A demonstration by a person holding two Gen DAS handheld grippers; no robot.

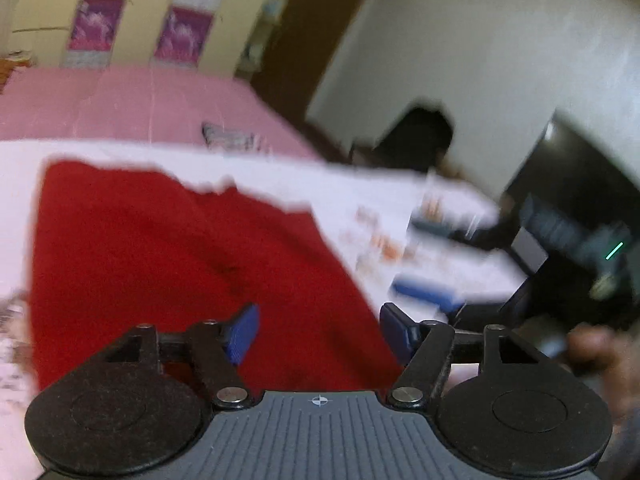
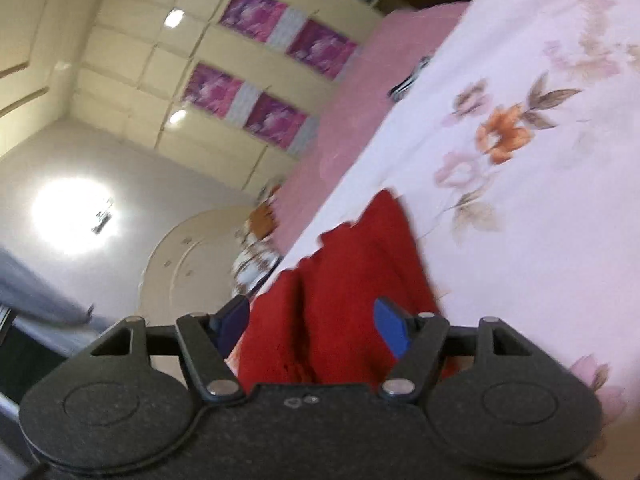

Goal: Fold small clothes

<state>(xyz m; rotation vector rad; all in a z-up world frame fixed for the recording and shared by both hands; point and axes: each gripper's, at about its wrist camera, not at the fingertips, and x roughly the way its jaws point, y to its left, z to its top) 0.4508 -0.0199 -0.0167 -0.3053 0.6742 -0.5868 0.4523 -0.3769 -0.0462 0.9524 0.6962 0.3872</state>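
The red garment [image 1: 180, 260] lies spread on the floral bedsheet [image 2: 540, 200], likely laid flat for folding; the left gripper [image 1: 318, 334] and right gripper [image 2: 312, 326] both hover over it with tongs apart, gripping nothing. Motion blur hides the garment's type and its near edges

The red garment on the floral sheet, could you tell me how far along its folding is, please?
Done: the red garment lies spread on the floral sheet, no tidy fold visible. In hand: nothing; the left gripper and right gripper are both open over it. Left: grasping and folding.
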